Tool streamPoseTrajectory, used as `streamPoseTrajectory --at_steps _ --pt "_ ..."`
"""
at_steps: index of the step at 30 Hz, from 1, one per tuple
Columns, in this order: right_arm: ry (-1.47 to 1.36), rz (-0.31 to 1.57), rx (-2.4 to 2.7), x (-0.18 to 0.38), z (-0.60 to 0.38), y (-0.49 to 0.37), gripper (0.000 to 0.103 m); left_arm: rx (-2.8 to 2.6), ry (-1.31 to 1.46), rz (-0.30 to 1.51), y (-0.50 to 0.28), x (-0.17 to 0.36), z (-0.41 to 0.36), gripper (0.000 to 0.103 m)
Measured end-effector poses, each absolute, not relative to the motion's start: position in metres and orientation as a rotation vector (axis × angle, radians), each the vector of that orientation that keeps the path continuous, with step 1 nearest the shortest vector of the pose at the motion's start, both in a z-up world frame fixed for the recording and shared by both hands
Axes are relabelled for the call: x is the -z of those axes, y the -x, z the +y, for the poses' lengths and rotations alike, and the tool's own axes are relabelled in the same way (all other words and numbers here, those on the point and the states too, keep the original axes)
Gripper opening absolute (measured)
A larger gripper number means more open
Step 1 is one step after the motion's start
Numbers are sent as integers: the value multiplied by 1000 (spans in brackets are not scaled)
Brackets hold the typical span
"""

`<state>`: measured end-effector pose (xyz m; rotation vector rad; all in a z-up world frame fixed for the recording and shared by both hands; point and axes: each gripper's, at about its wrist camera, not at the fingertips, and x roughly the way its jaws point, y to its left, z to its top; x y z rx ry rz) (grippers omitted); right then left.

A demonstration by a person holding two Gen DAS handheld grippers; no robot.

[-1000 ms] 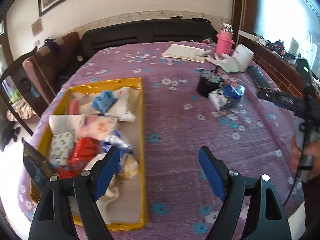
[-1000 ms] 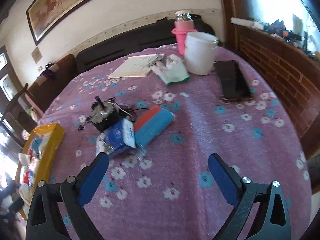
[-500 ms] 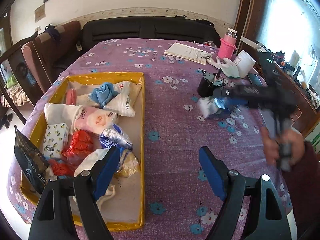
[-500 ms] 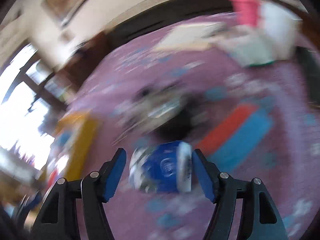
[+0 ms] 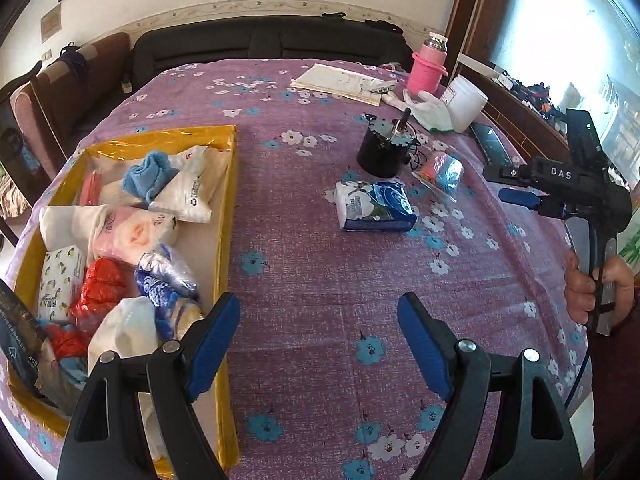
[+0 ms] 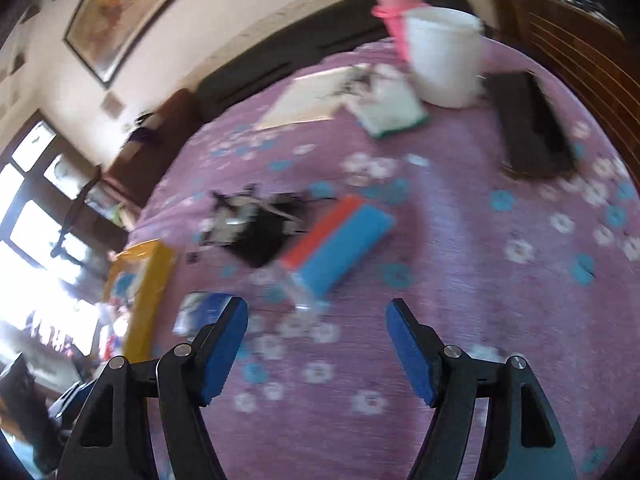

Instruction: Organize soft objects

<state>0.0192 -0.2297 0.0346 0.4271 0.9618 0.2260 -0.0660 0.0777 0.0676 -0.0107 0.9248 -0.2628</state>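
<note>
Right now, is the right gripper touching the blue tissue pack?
Apart. The left wrist view shows the right gripper off to the side of the blue tissue pack, bare tablecloth between them; its opening jaws hold nothing.

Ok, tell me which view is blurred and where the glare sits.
Left wrist view: sharp, fisheye-bent edges, window blown out at upper right; blue tissue pack crisp. Right wrist view: motion-smeared all over, striped pouch and white cup soft, bright window washing out the lower left.

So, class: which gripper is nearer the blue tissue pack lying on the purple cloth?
Right. The right gripper has the blue tissue pack just beside its left finger; the left gripper hangs well short, by the yellow tray.
</note>
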Motion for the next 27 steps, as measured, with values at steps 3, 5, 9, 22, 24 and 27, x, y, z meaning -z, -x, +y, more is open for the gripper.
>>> streamPoseTrajectory --at_steps 3,5,9,22,24,27 --pt "-421 977 -202 -28 -224 -21 78 221 -43 910 67 -67 72 80" --pt "-408 980 -200 -28 -219 -22 79 192 -86 898 68 -68 69 80" --pt "-381 988 -196 -27 -205 -29 81 135 -154 870 72 -70 68 80" --pt "-346 1043 -17 -19 -176 -93 82 79 -213 883 72 -62 69 80" --pt "-325 1056 13 -15 -171 -101 82 77 -213 886 71 -62 71 80" --pt "-298 1066 46 -10 -168 -108 82 76 -210 888 71 -61 74 80"
